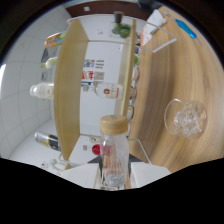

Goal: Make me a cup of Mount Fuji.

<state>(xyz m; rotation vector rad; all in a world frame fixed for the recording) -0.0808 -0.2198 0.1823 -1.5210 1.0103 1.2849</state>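
tool (113, 176) clamped on clear bottle with tan cap (113, 150), both fingers against its lower sides | bottle upright between them | glass of ice (186, 118) on wooden counter (160, 90), well apart | shelf bottles (107, 90) beyond

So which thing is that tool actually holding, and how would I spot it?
Start from the wooden shelf with its upright boards, then come down toward the tool. Between the tool's two fingers stands a small clear bottle, gripped low on its body. Its tan, wood-coloured cap sets it apart from the white bottles lying on the shelf and from the glass of ice on the wooden counter.
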